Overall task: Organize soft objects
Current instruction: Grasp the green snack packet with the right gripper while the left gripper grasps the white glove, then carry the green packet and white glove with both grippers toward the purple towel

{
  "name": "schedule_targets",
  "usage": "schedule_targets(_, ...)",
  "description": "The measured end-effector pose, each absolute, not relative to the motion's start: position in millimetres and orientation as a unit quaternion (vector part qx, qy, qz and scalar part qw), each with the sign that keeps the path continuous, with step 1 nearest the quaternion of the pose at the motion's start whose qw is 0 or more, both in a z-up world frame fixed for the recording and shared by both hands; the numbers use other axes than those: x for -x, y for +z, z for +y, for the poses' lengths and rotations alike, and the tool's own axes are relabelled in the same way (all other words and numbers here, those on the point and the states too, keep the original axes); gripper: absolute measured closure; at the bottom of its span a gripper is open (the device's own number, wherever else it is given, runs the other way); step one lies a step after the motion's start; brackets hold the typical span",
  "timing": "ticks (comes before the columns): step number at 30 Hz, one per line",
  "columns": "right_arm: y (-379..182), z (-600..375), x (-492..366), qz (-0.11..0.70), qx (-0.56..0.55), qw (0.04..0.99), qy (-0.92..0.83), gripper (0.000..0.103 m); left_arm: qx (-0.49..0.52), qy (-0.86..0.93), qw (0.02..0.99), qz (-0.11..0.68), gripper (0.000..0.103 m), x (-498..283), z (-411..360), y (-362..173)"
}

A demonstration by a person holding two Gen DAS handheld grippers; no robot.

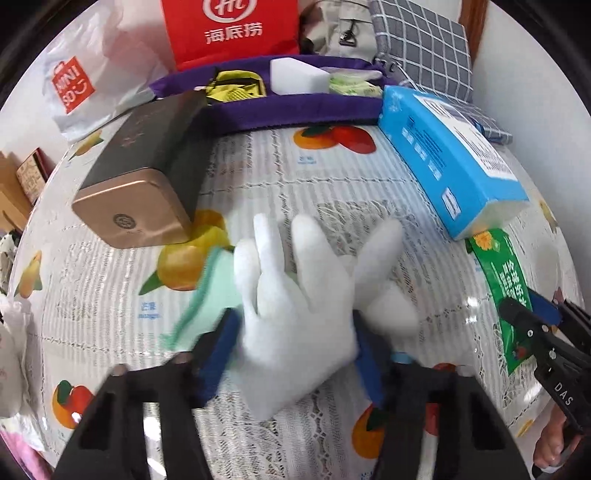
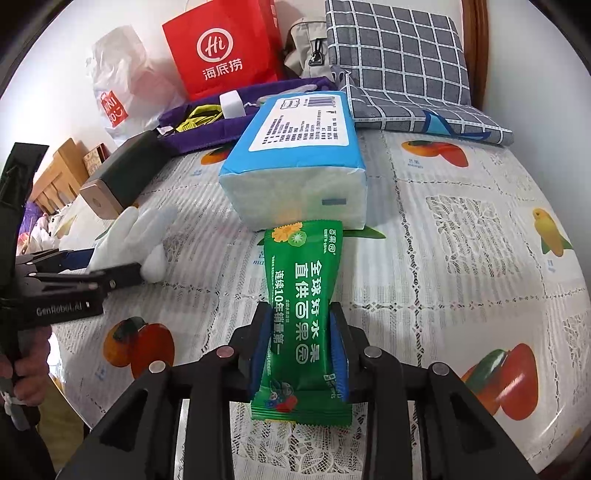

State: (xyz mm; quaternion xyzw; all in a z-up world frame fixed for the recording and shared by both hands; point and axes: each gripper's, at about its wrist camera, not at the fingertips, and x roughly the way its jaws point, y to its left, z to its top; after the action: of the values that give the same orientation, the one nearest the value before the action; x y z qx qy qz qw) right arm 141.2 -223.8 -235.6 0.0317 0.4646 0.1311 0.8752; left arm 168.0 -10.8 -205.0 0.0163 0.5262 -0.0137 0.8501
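Observation:
My left gripper (image 1: 295, 347) is shut on a white glove (image 1: 295, 295), with the glove's fingers pointing away over the table; a mint green cloth (image 1: 207, 299) lies under it on the left. The glove also shows in the right wrist view (image 2: 129, 236), held by the left gripper (image 2: 110, 273). My right gripper (image 2: 299, 350) is shut on a green snack packet (image 2: 303, 306), squeezed at its middle; the packet's far end touches a blue tissue pack (image 2: 295, 166). A purple fabric bin (image 1: 288, 107) at the back holds a white sponge (image 1: 299, 75) and yellow and green items.
A gold and black tin (image 1: 147, 177) lies left of the middle. The blue tissue pack (image 1: 450, 158) lies on the right. A red paper bag (image 1: 232, 29), a white plastic bag (image 1: 81, 85) and a grey checked cushion (image 2: 399, 62) stand at the back. The tablecloth has fruit prints.

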Motion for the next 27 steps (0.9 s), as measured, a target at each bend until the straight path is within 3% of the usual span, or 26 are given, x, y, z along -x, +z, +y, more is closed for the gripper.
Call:
schedule_targets(4, -235.1, -222.7, -141.4, 0.466, -0.028, 0.875, 0.128, 0.073, -0.007, -0.022, 0.847, 0.531, 0.09, -167.0, -5.1, -201.1)
schedule_targets(15, -228.8, -222.1, -138.9, 0.482, -0.029, 0.866, 0.129, 0.073, 0.045, -0.021, 0.849, 0.526, 0.092, -154.4, 12.6, -184.7)
schedule_targets(27, -176.6, -216.7, -128.6, 0.447, -0.019, 0.883, 0.141, 0.073, 0.085, 0.002, 0.873, 0.481, 0.092, -146.4, 41.9, -137.6)
